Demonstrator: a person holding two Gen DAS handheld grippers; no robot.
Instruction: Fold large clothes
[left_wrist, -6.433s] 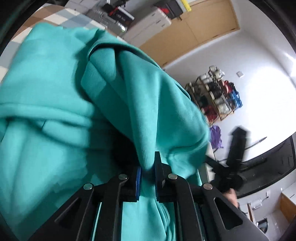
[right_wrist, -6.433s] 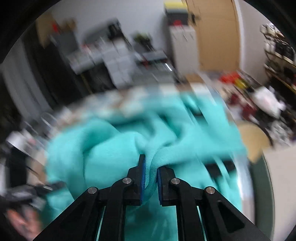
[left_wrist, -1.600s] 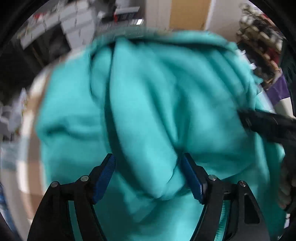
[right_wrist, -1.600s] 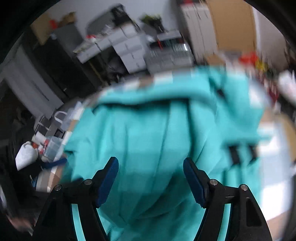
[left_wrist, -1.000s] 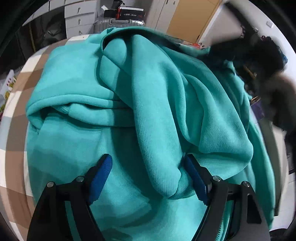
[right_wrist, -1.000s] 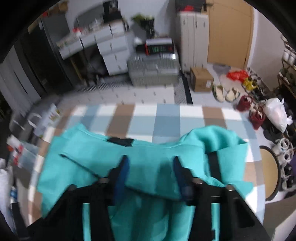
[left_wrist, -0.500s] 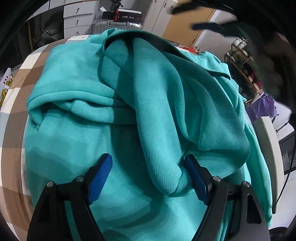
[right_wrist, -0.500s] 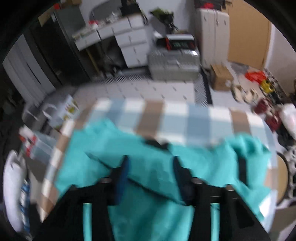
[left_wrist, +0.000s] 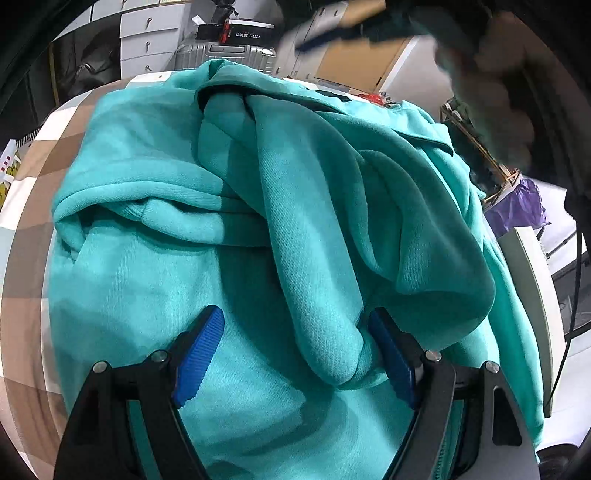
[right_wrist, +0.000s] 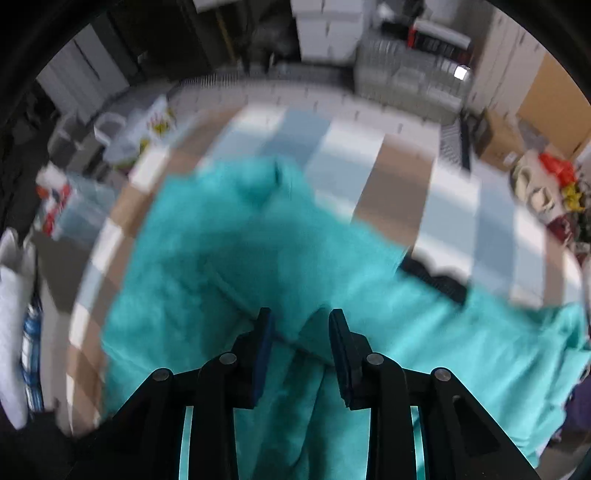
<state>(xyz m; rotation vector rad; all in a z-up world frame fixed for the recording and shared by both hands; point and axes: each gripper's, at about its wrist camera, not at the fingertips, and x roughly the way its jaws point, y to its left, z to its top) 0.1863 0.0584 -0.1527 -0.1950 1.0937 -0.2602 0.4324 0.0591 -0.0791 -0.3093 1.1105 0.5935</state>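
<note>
— Left tool (left_wrist: 295, 350)?
— Spread wide, clenching nothing. Blue pads (left_wrist: 197, 356) either side of a thick fold of the teal garment (left_wrist: 155, 288), right pad tucked against that fold.
— And beyond the fold?
— More teal, heaped in rolls and creases, covering most of the checked bench (left_wrist: 26, 173). Dark trim (left_wrist: 221, 94) at the far edge of the heap. Farther off, a silver suitcase (left_wrist: 221, 55) and white drawers (left_wrist: 147, 37). Far right, a blurred hand (left_wrist: 495, 96) with something dark, too smeared to name. Purple bag (left_wrist: 517, 206) at right, off the bench.
— Right tool (right_wrist: 301, 347)?
— Also released, but with a narrower gap. A ridge of garment (right_wrist: 295, 266) rising between the pads (right_wrist: 264, 354); contact impossible to judge through the blur.
— Where does the garment lie in that view?
— On the bench (right_wrist: 391, 173), spread from near left across to the right edge, a rounded lump at its far end. Black band (right_wrist: 432, 277) on the right part. Bare brown, blue and white checks at the far side.
— Around the bench?
— Clutter on the floor at left, shoes (right_wrist: 535, 188) at far right, all blurred.
</note>
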